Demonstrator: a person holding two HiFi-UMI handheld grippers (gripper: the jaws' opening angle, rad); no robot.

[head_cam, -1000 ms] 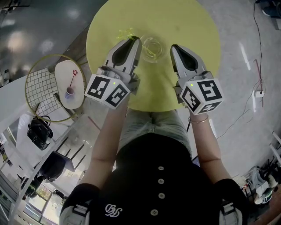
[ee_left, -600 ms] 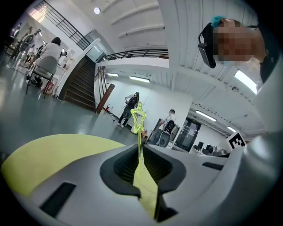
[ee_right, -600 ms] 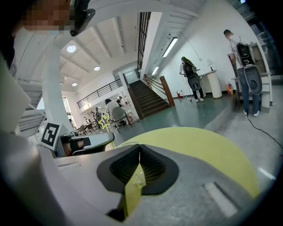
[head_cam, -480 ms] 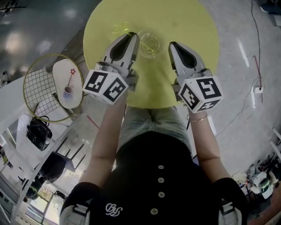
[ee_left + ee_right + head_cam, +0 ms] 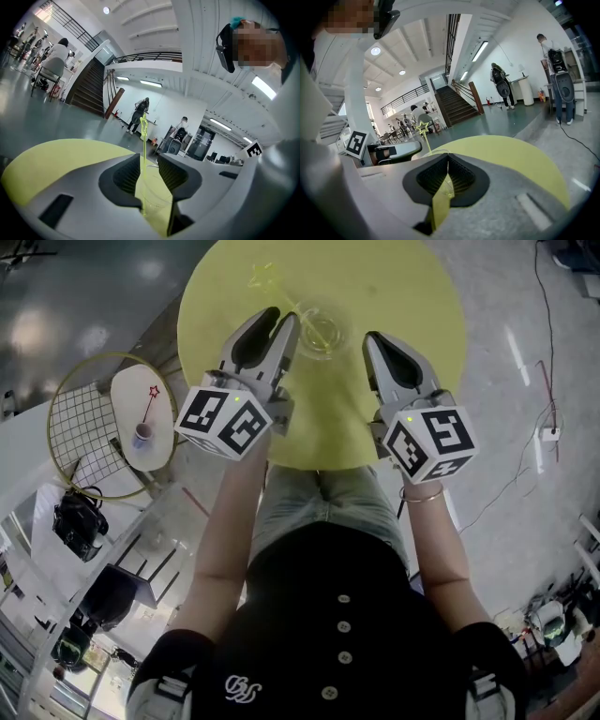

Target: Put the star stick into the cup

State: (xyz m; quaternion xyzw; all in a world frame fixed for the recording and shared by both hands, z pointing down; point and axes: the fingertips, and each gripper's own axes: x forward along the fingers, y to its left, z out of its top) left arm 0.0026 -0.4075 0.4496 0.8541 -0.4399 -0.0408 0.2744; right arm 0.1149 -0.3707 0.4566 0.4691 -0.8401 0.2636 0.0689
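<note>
From the head view we see the star stick (image 5: 264, 279) standing in the clear cup (image 5: 322, 334) on the yellow table (image 5: 403, 296), its star now leaning farther from the left gripper (image 5: 284, 317) than a moment ago; the right gripper (image 5: 375, 338) has barely moved. In the left gripper view we find the gripper (image 5: 149, 159) released, jaws apart, the stick (image 5: 143, 154) rising between them. In the right gripper view its jaws (image 5: 448, 157) are clenched on nothing, and the star (image 5: 423, 127) is beyond.
</note>
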